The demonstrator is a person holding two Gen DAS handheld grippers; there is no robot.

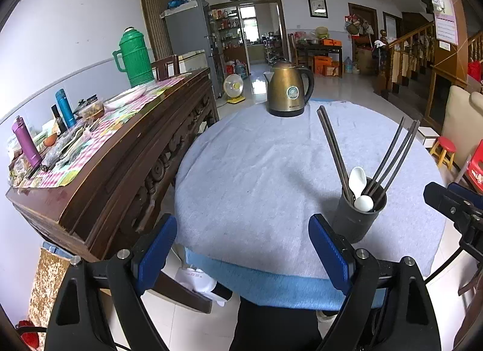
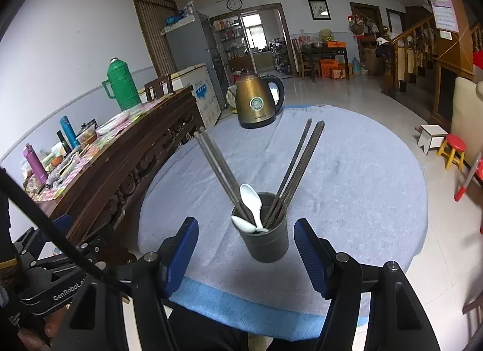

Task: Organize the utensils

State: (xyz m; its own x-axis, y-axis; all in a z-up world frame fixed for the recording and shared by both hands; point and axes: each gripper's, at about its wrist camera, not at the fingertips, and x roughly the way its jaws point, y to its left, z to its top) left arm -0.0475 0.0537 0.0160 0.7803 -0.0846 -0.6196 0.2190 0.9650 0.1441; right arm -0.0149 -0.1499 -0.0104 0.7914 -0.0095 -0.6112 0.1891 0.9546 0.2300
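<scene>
A dark grey cup stands on the round table near its front edge. It holds two white spoons and several dark chopsticks that splay left and right. My left gripper is open over the table's near edge, left of the cup, with nothing between its blue pads. My right gripper is open too. The cup sits just beyond the gap between its pads, not touching them.
A brass electric kettle stands at the table's far side. The table wears a pale blue cloth. A carved wooden sideboard with a green thermos and bottles runs along the left.
</scene>
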